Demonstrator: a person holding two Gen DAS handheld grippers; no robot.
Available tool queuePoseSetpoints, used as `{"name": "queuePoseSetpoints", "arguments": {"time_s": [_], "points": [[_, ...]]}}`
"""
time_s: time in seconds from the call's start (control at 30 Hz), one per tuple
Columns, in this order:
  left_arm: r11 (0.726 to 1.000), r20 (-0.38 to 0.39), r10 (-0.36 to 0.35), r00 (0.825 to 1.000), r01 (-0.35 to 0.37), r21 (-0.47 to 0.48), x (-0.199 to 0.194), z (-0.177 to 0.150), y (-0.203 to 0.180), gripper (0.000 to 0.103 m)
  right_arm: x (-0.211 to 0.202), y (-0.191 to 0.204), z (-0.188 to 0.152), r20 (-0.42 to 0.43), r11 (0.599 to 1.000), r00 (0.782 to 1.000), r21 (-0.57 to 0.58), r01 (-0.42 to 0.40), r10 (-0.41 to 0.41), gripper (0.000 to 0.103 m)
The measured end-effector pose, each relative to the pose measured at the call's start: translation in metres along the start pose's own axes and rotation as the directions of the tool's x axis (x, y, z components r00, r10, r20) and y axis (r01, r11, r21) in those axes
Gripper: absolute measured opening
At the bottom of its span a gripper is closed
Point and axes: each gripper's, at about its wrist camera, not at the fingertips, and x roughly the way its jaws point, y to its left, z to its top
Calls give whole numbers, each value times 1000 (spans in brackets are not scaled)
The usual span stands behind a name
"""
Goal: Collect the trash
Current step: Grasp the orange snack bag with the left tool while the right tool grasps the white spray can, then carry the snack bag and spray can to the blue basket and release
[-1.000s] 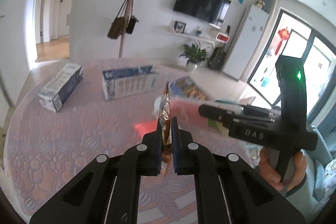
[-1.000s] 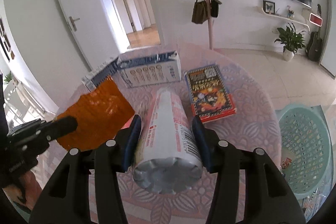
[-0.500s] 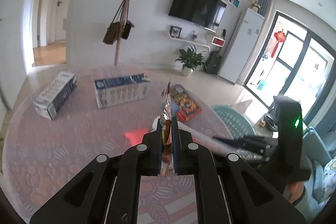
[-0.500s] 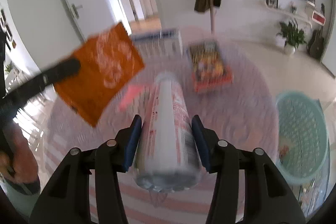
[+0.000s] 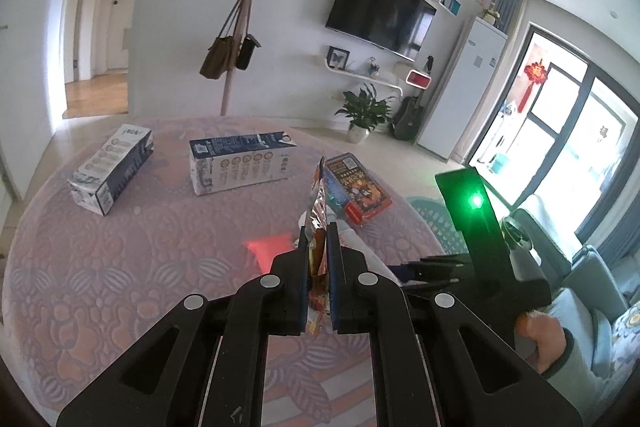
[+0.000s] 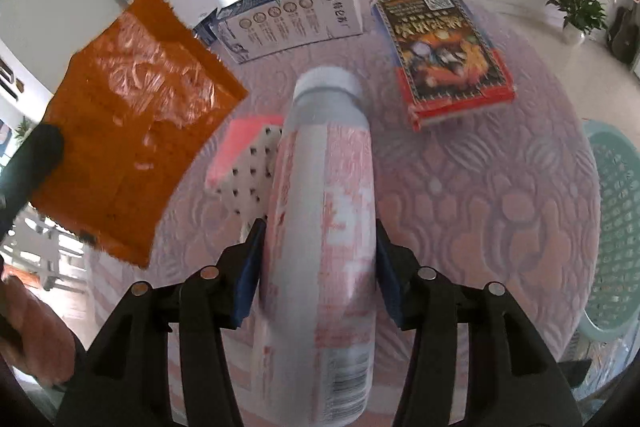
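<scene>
Both grippers lifted higher above table (image 5: pixel 120 267); left gripper (image 5: pixel 318 259) jaws clamp orange wrapper (image 6: pixel 132 123), right gripper (image 6: pixel 318 259) jaws clamp bottle (image 6: pixel 320 227).

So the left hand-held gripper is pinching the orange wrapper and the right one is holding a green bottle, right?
Nearly. The bottle in the right hand-held gripper is white with pink-red printing, not green, as the right wrist view shows. The left hand-held gripper is indeed pinching the orange wrapper.

Left wrist looking along fingers (image 5: pixel 298 283) over surface (image 5: pixel 120 267) toward 12 o'clock; right wrist tilting down, closer. Both sharing carton (image 5: pixel 244 163) (image 6: pixel 296 23), book (image 5: pixel 356 189) (image 6: pixel 444 51).
</scene>
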Motion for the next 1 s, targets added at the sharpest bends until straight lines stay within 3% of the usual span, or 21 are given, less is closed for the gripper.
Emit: {"name": "queuePoseSetpoints", "arguments": {"time_s": [0.3, 0.53, 0.67, 0.73, 0.9, 1.0], "points": [[1000, 64, -5, 998, 4, 12, -2, 24, -14, 6, -62, -7, 5, 177, 998, 982, 0, -66, 65, 46], [999, 105, -32, 994, 27, 46, 2, 51, -37, 6, -122, -27, 2, 330, 996, 941, 26, -87, 73, 46], [993, 109, -75, 991, 64, 102, 18, 67, -68, 6, -165, -52, -8, 439, 996, 899, 73, -41, 4, 46], [989, 103, -96, 990, 83, 122, 26, 71, -80, 6, -183, -71, -13, 482, 993, 873, 121, 17, -73, 46], [972, 43, -194, 980, 186, 146, 63, 82, -120, 6, -205, -113, -26, 503, 957, 826, 254, 140, -255, 46], [960, -1, -239, 971, 236, 153, 90, 86, -144, 6, -211, -148, -38, 495, 925, 808, 346, 154, -320, 46]]}}
